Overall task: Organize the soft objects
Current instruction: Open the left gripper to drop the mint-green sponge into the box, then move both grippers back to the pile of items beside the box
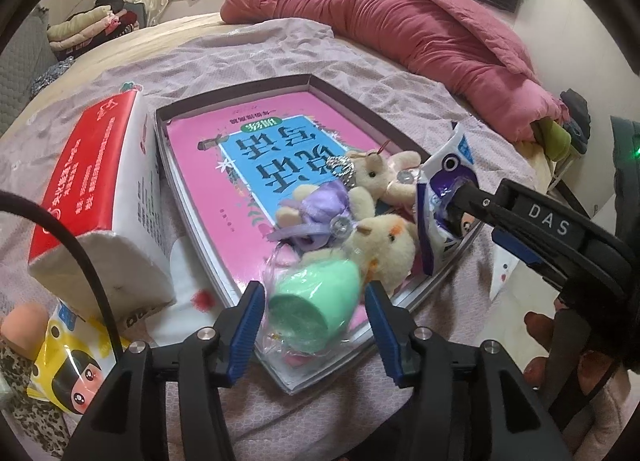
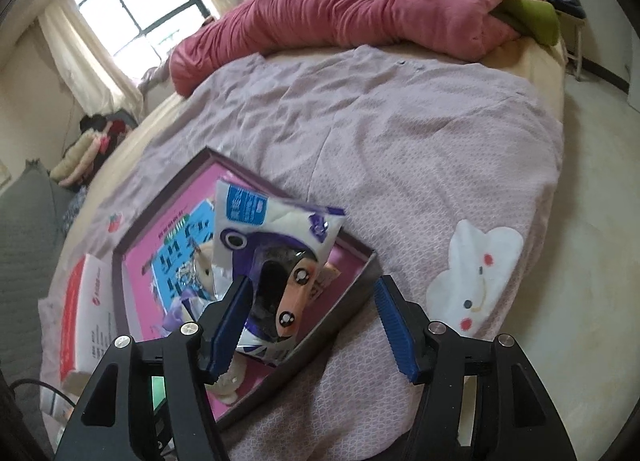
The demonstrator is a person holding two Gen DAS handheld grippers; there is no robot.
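Note:
A shallow dark-rimmed box (image 1: 240,91) on the bed holds a pink book (image 1: 224,197), two cream plush bunnies (image 1: 384,245) and a purple plush (image 1: 320,205). At its near corner lies a green cup-shaped item in clear wrap (image 1: 316,309). My left gripper (image 1: 314,325) straddles it, open, with small gaps at both pads. A purple-and-white tissue packet (image 2: 276,245) leans upright in the box's right corner. My right gripper (image 2: 312,325) is open around its lower end; the left pad touches it and the right pad stands well off. One of its fingers (image 1: 480,197) shows in the left wrist view.
A big red-and-white tissue pack (image 1: 100,189) lies left of the box, with a yellow tissue packet (image 1: 72,365) and a peach sponge (image 1: 24,321) nearer me. A rumpled pink quilt (image 2: 360,1) fills the far side of the bed. A hand (image 1: 540,337) grips the right tool.

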